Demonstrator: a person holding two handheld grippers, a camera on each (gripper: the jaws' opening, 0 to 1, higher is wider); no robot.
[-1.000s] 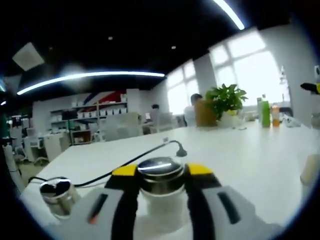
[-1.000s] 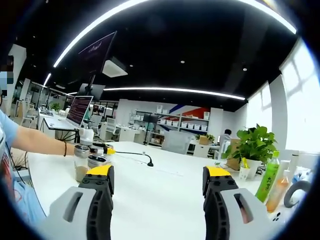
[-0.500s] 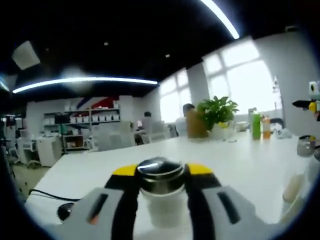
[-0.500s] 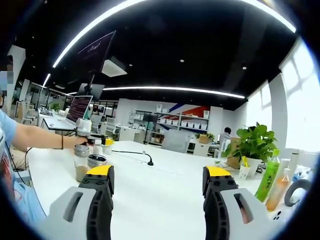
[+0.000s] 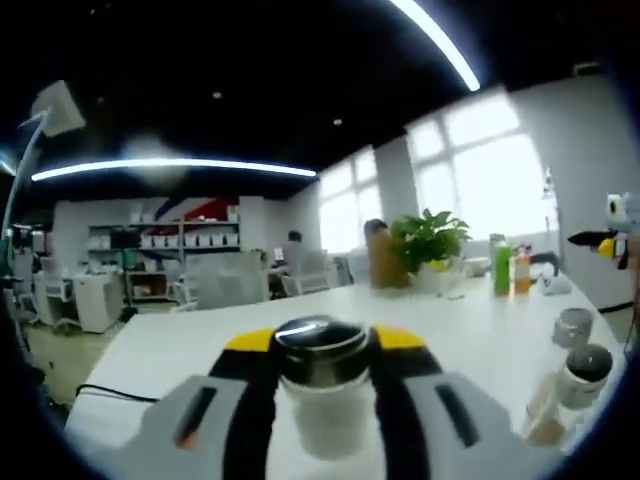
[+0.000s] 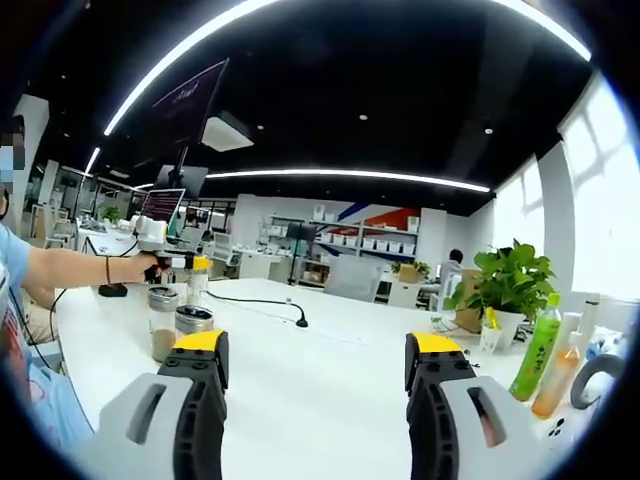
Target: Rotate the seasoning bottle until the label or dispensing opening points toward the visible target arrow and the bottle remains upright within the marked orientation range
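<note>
Left gripper [image 5: 322, 375]: clamped on the seasoning bottle [image 5: 322, 395], one yellow-tipped jaw pressed to each side just below the shiny metal cap; in the right gripper view it shows far off [image 6: 190, 263] in the person's hand [image 6: 143, 266].
Seasoning bottle: upright between those jaws, pale body, cap level, over the white table [image 5: 470, 340]; in the right gripper view it is too small to make out clearly.
Right gripper [image 6: 315, 375]: jaws spread wide apart, nothing between them, only bare tabletop [image 6: 320, 370] ahead.
Other jars: two metal-capped jars [image 5: 575, 370] stand near the right edge of the left gripper view; the right gripper view has them [image 6: 180, 325] just beyond its left jaw.
Cable: a black cable [image 6: 260, 300] runs across the table.
Far end: potted plant [image 5: 430, 235] and drink bottles [image 5: 508, 270] by the windows.
</note>
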